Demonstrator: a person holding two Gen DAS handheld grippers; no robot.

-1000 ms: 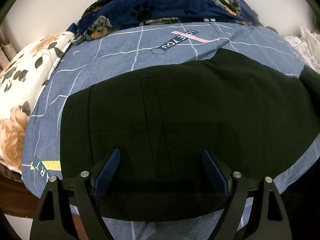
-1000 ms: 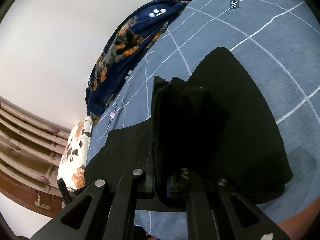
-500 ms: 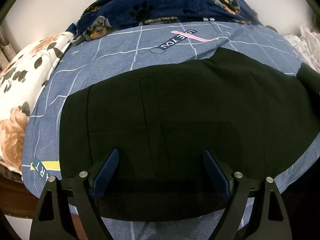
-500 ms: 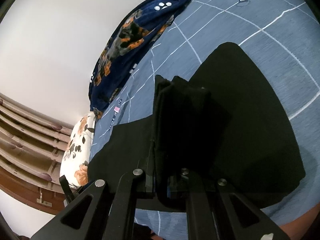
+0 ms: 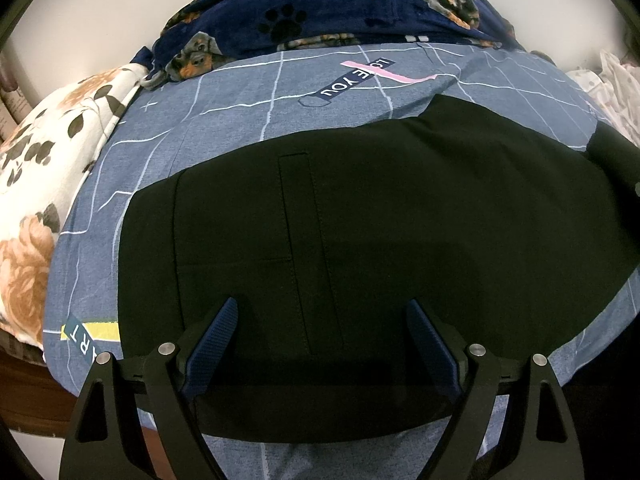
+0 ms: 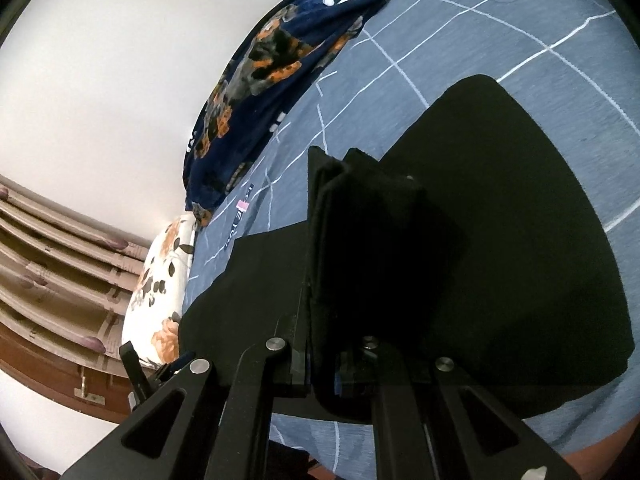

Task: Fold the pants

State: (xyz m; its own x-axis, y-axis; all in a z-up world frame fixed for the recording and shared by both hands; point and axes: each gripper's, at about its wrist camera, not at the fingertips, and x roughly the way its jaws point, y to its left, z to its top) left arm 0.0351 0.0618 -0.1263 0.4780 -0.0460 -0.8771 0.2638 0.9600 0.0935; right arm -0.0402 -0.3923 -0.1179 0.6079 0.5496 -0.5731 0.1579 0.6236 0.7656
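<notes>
Black pants (image 5: 360,216) lie flat across a blue-grey bedsheet (image 5: 248,96), waistband end to the left. My left gripper (image 5: 320,320) is open and empty, its blue-padded fingers (image 5: 218,332) spread just above the near edge of the pants. In the right wrist view my right gripper (image 6: 320,312) is shut on a bunched fold of the black pants (image 6: 372,232), lifted off the sheet. The rest of the pants (image 6: 520,208) spreads on the bed beneath it.
A navy dog-print blanket (image 5: 340,12) is heaped along the far side by the white wall. A floral pillow (image 5: 44,184) lies at the left. White cloth (image 5: 612,88) sits at the far right. A wooden headboard (image 6: 52,264) stands left in the right wrist view.
My right gripper has carried its held fold a little further over the spread pants. The left gripper has barely moved and stays open.
</notes>
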